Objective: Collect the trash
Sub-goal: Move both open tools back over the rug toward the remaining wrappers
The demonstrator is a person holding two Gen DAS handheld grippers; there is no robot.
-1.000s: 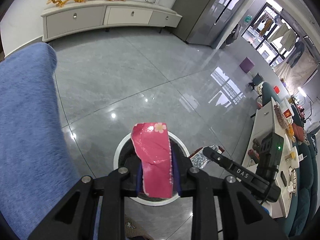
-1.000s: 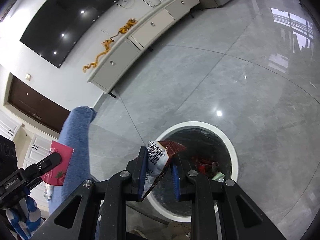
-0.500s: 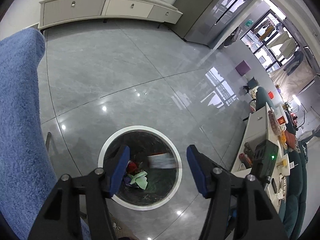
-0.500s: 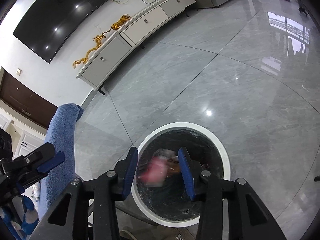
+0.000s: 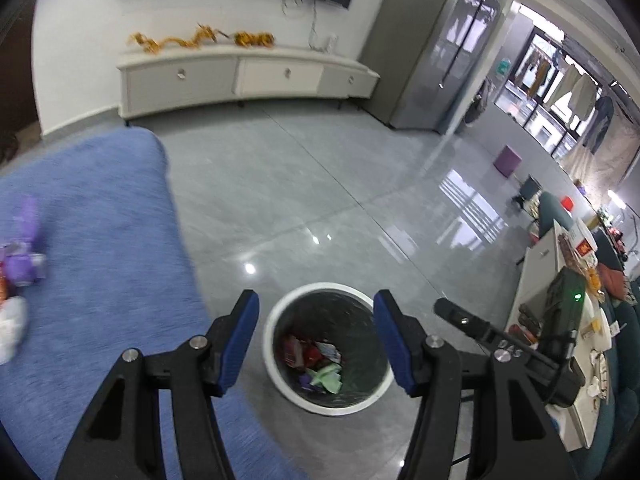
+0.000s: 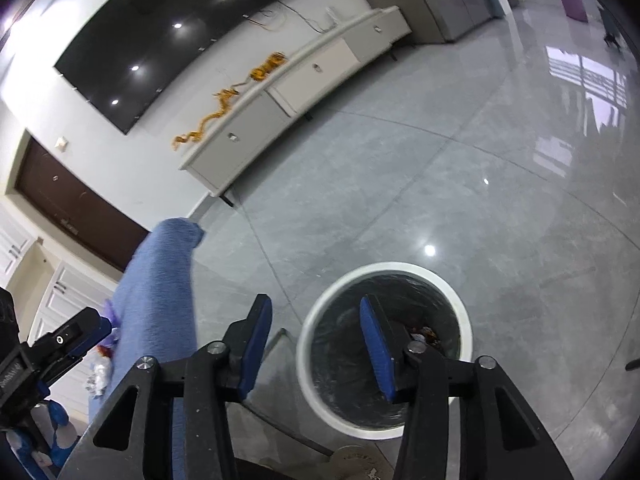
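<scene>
Gaping with nothing between their blue pads, the left gripper [image 5: 316,338] and right gripper [image 6: 316,344], jaws just widened, frame the round white-rimmed bin [image 5: 280,376] holding crumpled wrappers [image 5: 316,360] at lower centre.

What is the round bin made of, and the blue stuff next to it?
The bin looks like smooth white plastic, judging by its even, glossy rim, with a crinkly dark liner inside, probably thin plastic film. The blue cover looks like soft, fuzzy fabric, maybe terry cloth: its surface is matte and nubbly.
</scene>
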